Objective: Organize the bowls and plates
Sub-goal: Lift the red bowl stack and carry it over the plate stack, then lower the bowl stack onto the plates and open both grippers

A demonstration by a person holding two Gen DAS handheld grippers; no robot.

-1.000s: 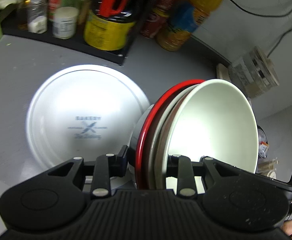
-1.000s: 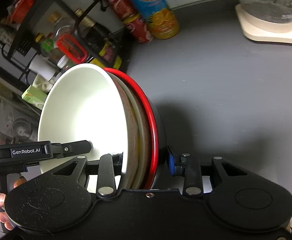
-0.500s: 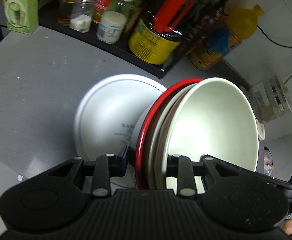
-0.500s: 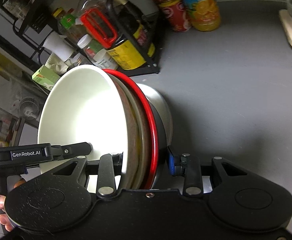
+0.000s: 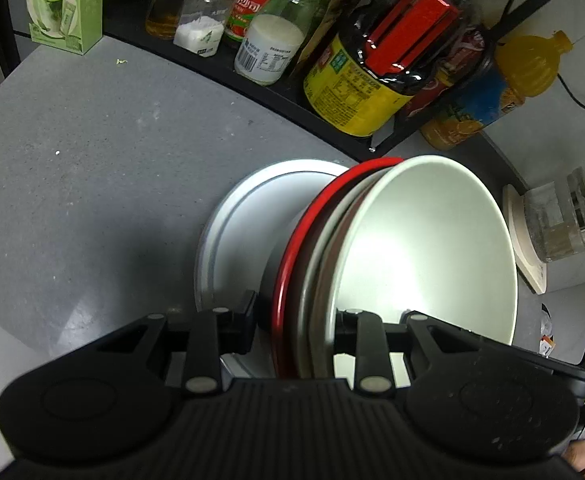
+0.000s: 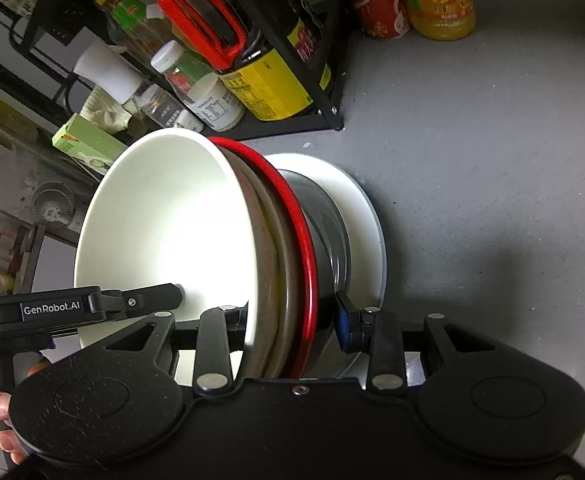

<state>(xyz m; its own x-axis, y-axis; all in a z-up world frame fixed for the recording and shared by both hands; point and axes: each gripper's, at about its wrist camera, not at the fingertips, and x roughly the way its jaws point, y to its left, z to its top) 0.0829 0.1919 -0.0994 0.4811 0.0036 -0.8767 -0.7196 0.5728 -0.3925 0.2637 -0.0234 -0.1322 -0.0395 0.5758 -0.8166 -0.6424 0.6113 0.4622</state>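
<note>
A nested stack of bowls (image 5: pixel 420 248), white inside, with brown, grey and red rims, is held between both grippers. My left gripper (image 5: pixel 292 320) is shut on the stack's rim. My right gripper (image 6: pixel 292 320) is shut on the opposite rim of the same stack (image 6: pixel 172 232). Under the stack lies a white plate (image 5: pixel 244 224) on the grey counter, also seen in the right wrist view (image 6: pixel 356 192). The stack's dark base is close over the plate; I cannot tell whether it touches it. The left gripper's finger (image 6: pixel 140 300) shows inside the white bowl.
A black rack (image 5: pixel 324 120) with jars, bottles and a yellow-labelled jug (image 5: pixel 372 84) stands behind the plate. An orange juice bottle (image 5: pixel 492 96) and red cans (image 6: pixel 376 4) stand beside it. A glass kettle on a cream base (image 5: pixel 552 224) is at the right. A green box (image 5: pixel 64 4) stands at the far left.
Both grippers carried the bowl stack over and down toward the white plate. The plate moved from beside the stack to under it, and the rack came nearer.
</note>
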